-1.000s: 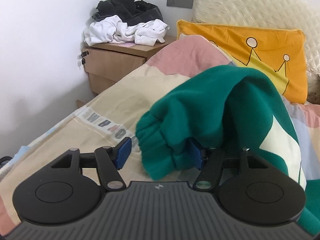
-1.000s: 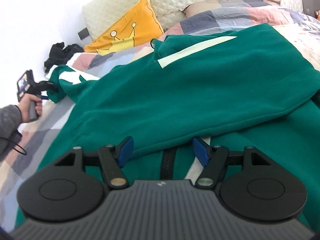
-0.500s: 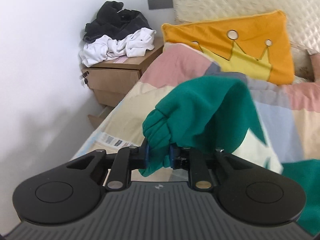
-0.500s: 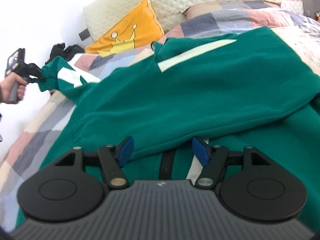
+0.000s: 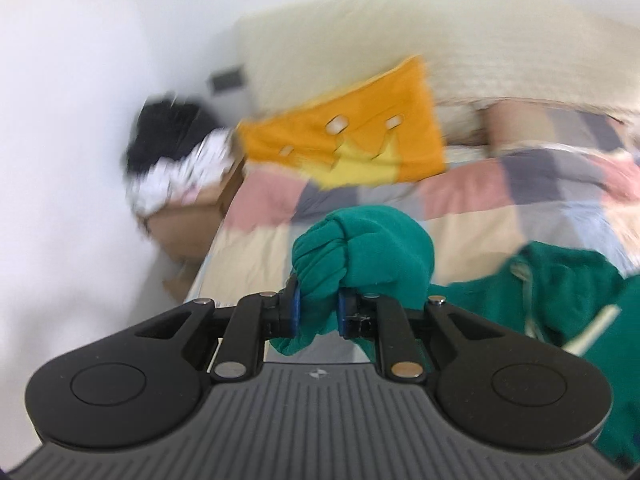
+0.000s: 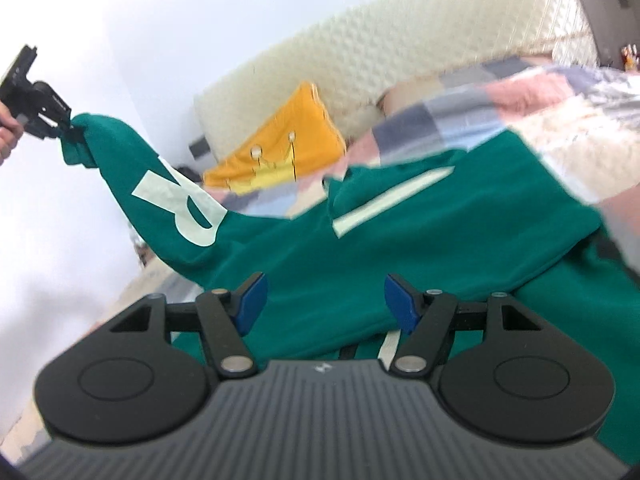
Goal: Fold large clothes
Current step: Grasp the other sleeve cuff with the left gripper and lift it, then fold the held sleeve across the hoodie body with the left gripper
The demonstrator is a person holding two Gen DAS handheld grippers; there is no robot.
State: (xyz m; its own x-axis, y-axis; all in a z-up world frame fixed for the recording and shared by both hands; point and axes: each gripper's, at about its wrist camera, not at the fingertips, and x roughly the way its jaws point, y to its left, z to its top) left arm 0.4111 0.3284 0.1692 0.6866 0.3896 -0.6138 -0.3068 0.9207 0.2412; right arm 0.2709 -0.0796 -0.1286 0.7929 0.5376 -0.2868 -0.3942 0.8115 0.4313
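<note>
Green fabric filled most of the bed: a large green sweatshirt (image 6: pixel 400 248) with pale lettering lay spread over the patchwork quilt (image 6: pixel 500 96). One sleeve (image 6: pixel 160 184) rose off the bedding toward the wall, its bunched cuff (image 5: pixel 344 256) pinched between the blue pads of the left gripper (image 5: pixel 318 312), which a hand (image 6: pixel 6 134) held up in the air. The jaws were clamped on that cuff with only the wad of cloth between them. The right gripper (image 6: pixel 322 302) hovered low over the body of the garment, jaws standing apart and holding nothing. An orange pillow (image 5: pixel 360 140) with a yellow crown leaned against the quilted headboard (image 6: pixel 360 60). Beside the bed, a wooden nightstand (image 5: pixel 192 224) carried a blurred heap of black and white clothes (image 5: pixel 172 160).
</note>
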